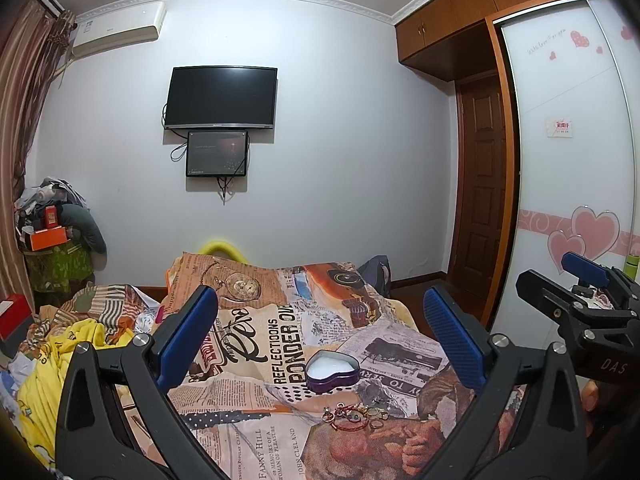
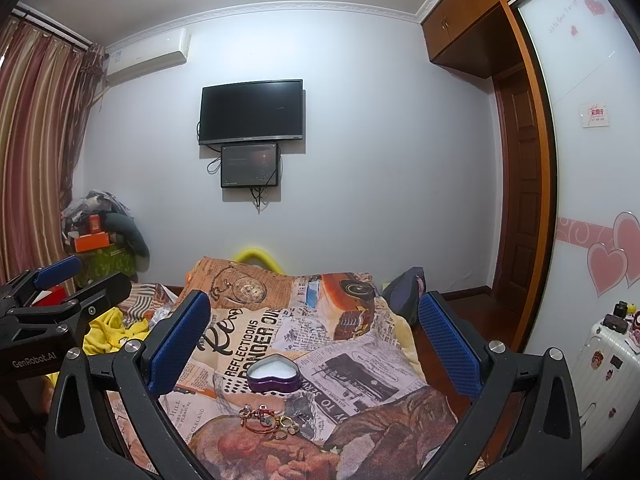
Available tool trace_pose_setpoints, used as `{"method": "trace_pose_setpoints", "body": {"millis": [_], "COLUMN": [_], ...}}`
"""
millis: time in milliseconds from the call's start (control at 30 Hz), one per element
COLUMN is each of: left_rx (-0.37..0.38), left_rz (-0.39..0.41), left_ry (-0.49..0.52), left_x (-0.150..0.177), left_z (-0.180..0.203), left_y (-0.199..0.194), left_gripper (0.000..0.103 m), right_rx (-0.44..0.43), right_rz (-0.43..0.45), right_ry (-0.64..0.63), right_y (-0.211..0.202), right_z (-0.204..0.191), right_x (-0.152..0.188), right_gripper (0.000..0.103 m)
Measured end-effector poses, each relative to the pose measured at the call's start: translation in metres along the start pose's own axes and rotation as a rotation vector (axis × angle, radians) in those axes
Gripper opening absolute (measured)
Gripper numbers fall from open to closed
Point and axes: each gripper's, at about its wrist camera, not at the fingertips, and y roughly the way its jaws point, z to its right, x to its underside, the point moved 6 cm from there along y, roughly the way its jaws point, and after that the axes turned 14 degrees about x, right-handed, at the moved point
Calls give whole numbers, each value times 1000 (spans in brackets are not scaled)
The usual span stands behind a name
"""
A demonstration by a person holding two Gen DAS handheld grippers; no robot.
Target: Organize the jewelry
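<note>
The small purple heart-shaped tin with a white inside (image 1: 332, 371) sits open on the bed's newspaper-print quilt (image 1: 256, 364). Just in front of the tin lies a little pile of gold rings and a red bracelet (image 1: 355, 415) — none put away yet. The left gripper (image 1: 320, 336) and right gripper (image 2: 314, 338) are both wide open, holding nothing. Next job, I think: go down and pinch one small ring — gently.
</note>
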Motion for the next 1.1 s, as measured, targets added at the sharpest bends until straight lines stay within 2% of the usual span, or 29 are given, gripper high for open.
{"method": "trace_pose_setpoints", "body": {"millis": [1100], "left_rx": [1], "left_rz": [-5], "left_ry": [-2], "left_x": [2], "left_z": [-1], "left_y": [1], "left_gripper": [103], "right_rx": [-1], "right_rz": [-1], "right_ry": [1], "right_y": [0], "right_z": [0], "right_x": [0], "right_gripper": [103]}}
